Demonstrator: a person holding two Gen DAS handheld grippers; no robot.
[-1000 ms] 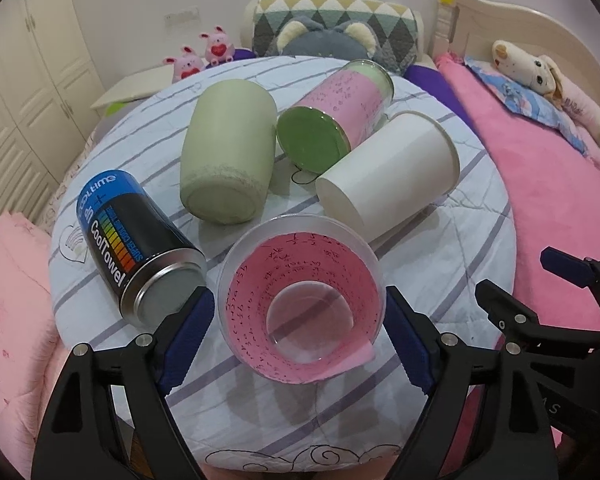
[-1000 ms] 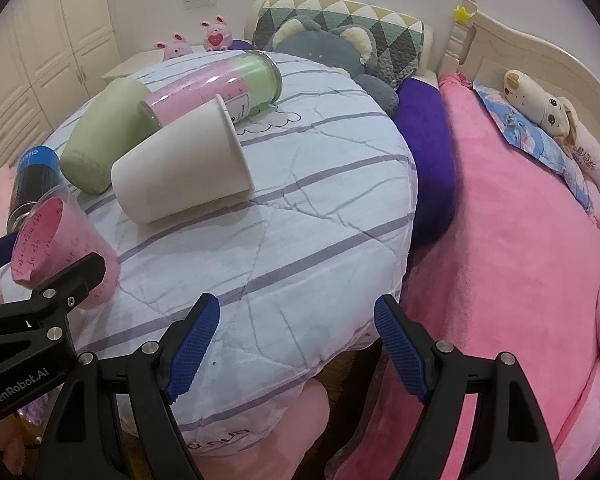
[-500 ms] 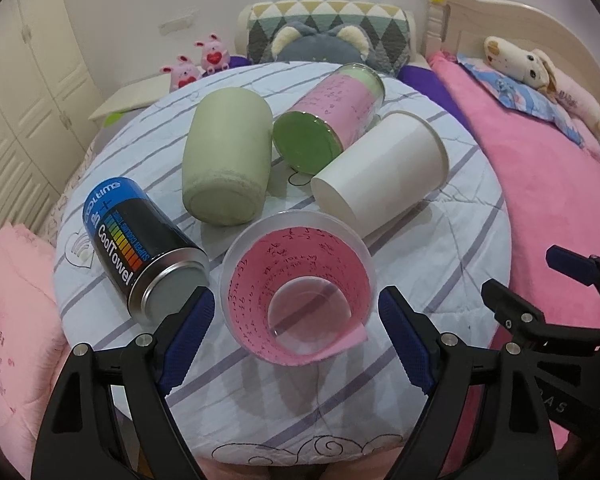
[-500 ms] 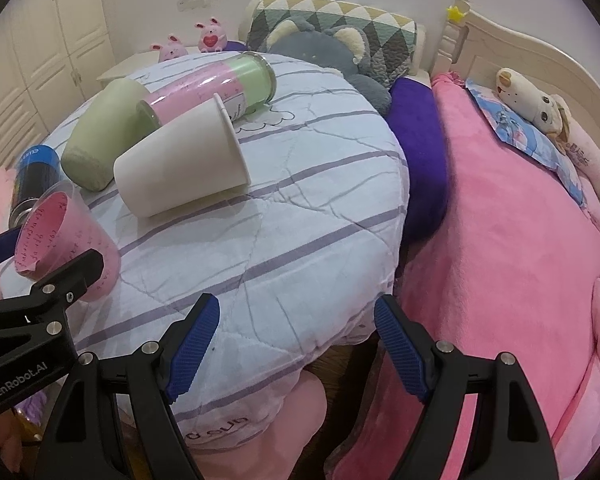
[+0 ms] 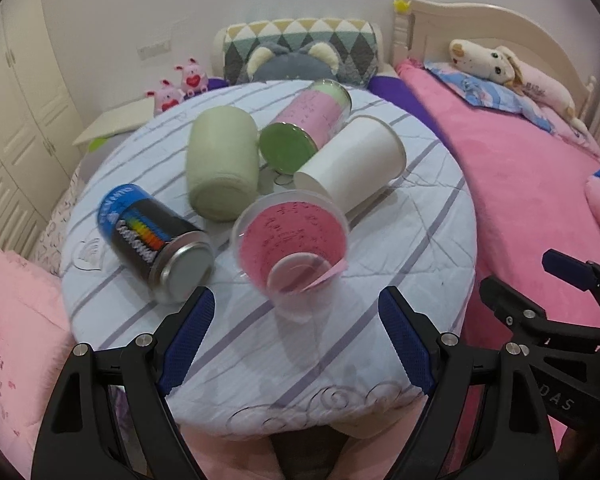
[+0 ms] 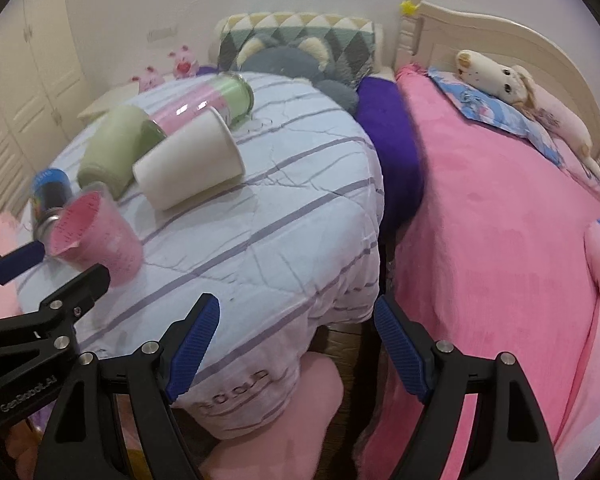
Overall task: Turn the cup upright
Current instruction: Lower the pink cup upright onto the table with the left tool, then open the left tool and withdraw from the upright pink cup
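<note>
Clear plastic cup, pink paper liner: light, thin-walled, crushable, slippery; tilted ahead of left gripper fingers, spread, empty. Grip gently across the wall below the rim. Right gripper spread, empty.

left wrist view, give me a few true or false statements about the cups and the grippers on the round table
1. The clear plastic cup with the pink lining stands on its base, mouth up. True.
2. The left gripper is clamped on that cup. False: its jaws are open and sit nearer the camera than the cup, clear of it.
3. The white paper cup lies on its side. True.
4. The blue and black can stands upright. False: it lies on its side, silver end toward the camera.
5. The right gripper holds the pale green cup. False: it is open and empty, at the edge of the round table.
</note>
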